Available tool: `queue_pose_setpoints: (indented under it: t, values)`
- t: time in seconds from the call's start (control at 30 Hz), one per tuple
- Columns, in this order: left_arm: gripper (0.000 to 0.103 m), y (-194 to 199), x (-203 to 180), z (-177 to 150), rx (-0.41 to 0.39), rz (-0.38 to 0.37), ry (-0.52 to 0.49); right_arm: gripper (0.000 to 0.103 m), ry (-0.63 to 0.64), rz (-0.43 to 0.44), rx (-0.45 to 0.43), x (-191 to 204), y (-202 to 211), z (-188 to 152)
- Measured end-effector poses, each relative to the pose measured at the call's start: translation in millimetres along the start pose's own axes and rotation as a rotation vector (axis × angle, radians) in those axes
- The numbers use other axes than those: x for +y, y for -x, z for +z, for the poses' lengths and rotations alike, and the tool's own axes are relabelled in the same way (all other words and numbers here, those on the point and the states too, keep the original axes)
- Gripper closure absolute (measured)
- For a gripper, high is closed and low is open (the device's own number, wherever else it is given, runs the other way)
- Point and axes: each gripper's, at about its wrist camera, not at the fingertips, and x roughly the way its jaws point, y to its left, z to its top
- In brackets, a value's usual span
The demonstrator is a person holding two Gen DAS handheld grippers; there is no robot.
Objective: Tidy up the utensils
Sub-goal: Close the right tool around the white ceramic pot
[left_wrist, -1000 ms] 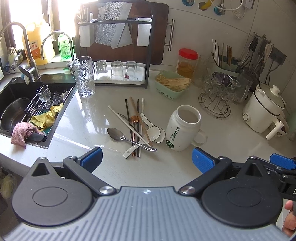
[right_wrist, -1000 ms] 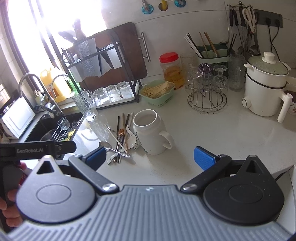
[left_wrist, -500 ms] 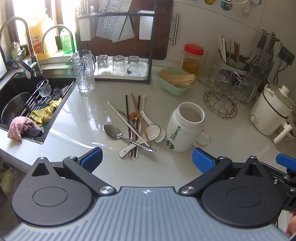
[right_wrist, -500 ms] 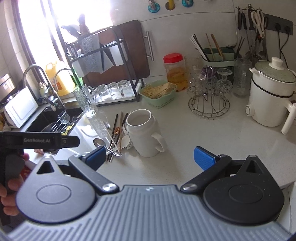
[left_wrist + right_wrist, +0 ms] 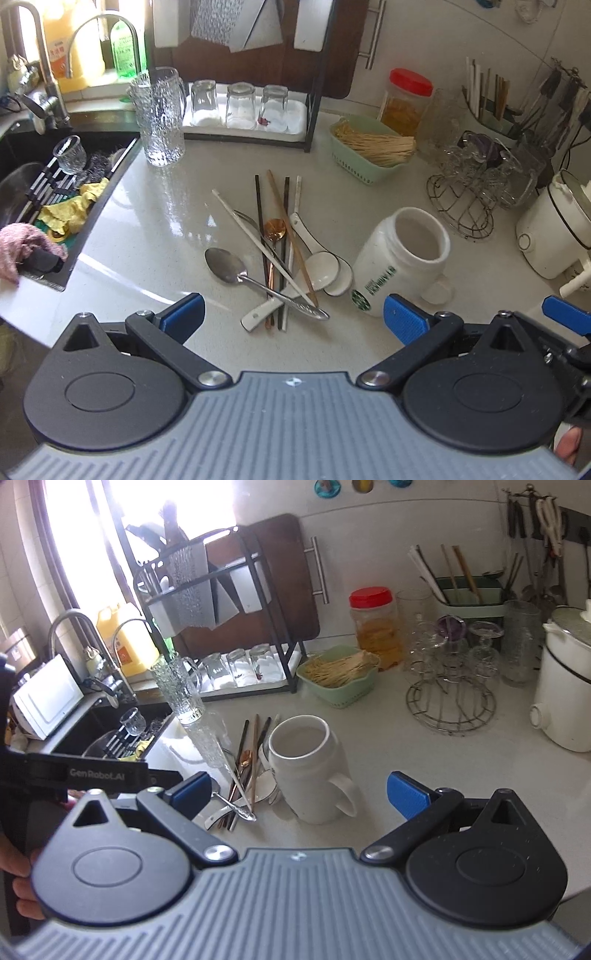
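A heap of utensils lies on the pale counter: a steel spoon (image 5: 225,263), a copper spoon (image 5: 275,229), white ceramic spoons (image 5: 327,267) and several chopsticks (image 5: 284,236). A white mug (image 5: 400,260) stands just right of the heap, mouth up and empty. My left gripper (image 5: 293,315) hovers open above the heap's near end, nothing between its blue pads. In the right wrist view the mug (image 5: 308,766) sits ahead of my open right gripper (image 5: 297,794), with the utensils (image 5: 243,771) to its left.
A sink (image 5: 40,206) with cloths and a glass lies left. A glass pitcher (image 5: 159,114) and a rack of glasses (image 5: 240,107) stand behind. A green basket (image 5: 369,151), red-lidded jar (image 5: 406,99), wire stand (image 5: 469,192), white pot (image 5: 554,229) and chopstick holder (image 5: 469,590) fill the right.
Both grippers have moved forward and lower toward the counter; the utensil heap and mug loom larger in both views. Jaws stayed open throughout.
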Motion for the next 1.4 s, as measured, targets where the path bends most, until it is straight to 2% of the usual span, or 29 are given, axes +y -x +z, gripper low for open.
queue_pose_setpoints:
  t: [0.23, 0.6, 0.87, 1.23, 1.4]
  values:
    - [0.0, -49.6, 34.3, 28.9, 0.066, -0.062, 0.027, 0.0, 0.035, -0.068, 0.045, 14.8, -44.2, 2.7]
    - [0.0, -104.6, 53.7, 66.1, 0.123, -0.129, -0.039, 0.0, 0.008, -0.201, 0.071, 21.8, -94.4, 8.9]
    - [0.0, -133.6, 55.1, 86.3, 0.171, -0.163, -0.068, 0.0, 0.0, -0.238, 0.093, 27.7, -118.0, 12.6]
    - [0.0, -166.4, 62.6, 110.4, 0.205, -0.226, -0.039, 0.0, -0.051, -0.273, 0.154, 23.8, -154.8, 18.4]
    - [0.0, -184.3, 65.9, 120.5, 0.222, -0.247, -0.019, 0.007, -0.08, -0.299, 0.175, 20.6, -168.9, 20.9]
